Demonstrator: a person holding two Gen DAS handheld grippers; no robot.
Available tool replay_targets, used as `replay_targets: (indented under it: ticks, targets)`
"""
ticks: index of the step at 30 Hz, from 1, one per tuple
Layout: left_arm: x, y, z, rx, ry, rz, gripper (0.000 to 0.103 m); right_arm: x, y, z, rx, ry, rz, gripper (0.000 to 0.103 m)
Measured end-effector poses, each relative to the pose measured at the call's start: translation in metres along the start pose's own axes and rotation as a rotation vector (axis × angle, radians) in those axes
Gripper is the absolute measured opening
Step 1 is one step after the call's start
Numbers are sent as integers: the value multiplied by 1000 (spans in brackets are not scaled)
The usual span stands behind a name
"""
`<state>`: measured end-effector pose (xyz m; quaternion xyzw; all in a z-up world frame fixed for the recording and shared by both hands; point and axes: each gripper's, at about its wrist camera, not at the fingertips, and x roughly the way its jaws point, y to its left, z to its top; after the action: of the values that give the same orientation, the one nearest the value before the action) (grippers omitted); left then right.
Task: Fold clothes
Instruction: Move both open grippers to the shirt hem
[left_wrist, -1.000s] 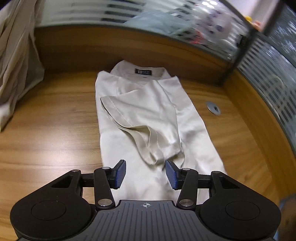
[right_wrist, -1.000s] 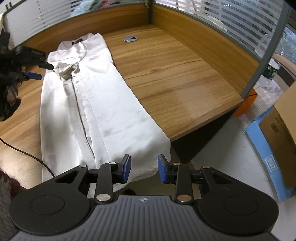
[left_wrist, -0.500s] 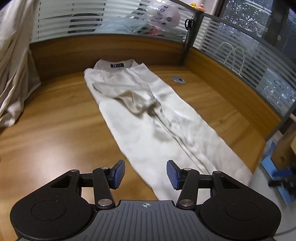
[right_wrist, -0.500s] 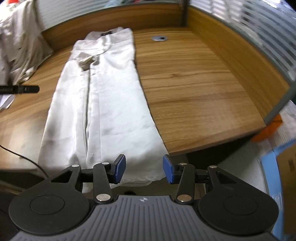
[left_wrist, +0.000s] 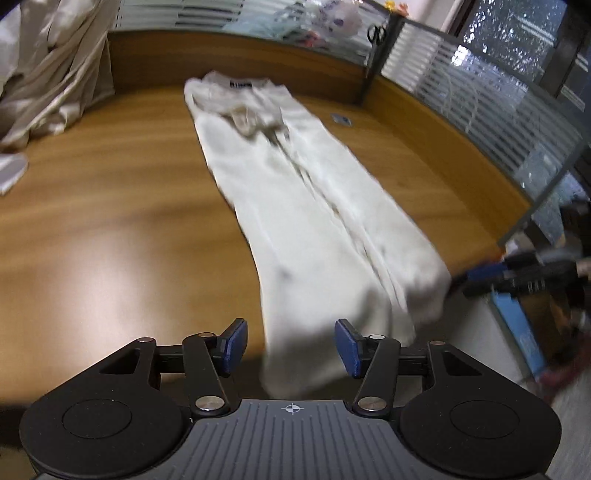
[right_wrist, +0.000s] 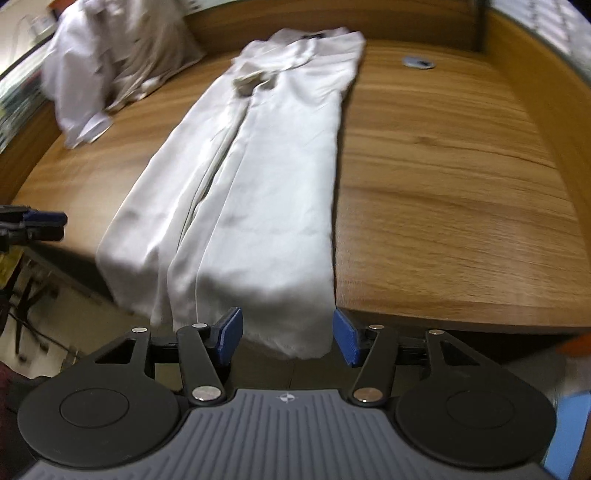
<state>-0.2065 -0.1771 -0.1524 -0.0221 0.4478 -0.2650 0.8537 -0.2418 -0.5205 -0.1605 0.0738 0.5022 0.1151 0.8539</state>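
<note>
A long cream shirt (left_wrist: 314, 206) lies lengthwise on the wooden desk (left_wrist: 110, 221), collar at the far end, both sides folded inward, hem hanging over the near edge. My left gripper (left_wrist: 291, 345) is open at the hem's left corner, cloth showing between its blue pads. My right gripper (right_wrist: 287, 334) is open at the hem's right corner (right_wrist: 291, 325), just below the desk edge. The same shirt (right_wrist: 258, 166) fills the right wrist view. The right gripper (left_wrist: 491, 275) shows at the far right of the left wrist view, the left gripper (right_wrist: 40, 219) at the left edge of the other.
A heap of pale clothes (right_wrist: 110, 62) lies at the desk's far left, also the heap (left_wrist: 48, 74) in the left wrist view. A round cable grommet (right_wrist: 417, 62) sits at the far right. Glass partitions (left_wrist: 480, 92) bound the desk. Blue and cardboard boxes (left_wrist: 524, 332) stand on the floor.
Both grippers have pulled back toward the near desk edge and dropped to the shirt's hem. The left one let go of the folded sleeve near the collar. Both stay open.
</note>
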Motion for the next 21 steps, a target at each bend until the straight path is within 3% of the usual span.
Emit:
replay_targets:
  ticks: [4,7,11,21]
  targets:
    - [17,5,-30,-22,42,49,59,11,-12,-10,-22,28,32,66]
    - [29,9,-38,51,29,71,60,24,-16,-15,-53,25,29,66]
    - [49,13,-36,102,45,23,60,39,-23,-16,-26,5,45,66]
    - [81,13,-31,75,66,-112,60,75,-30,-22,33,-59,180,67]
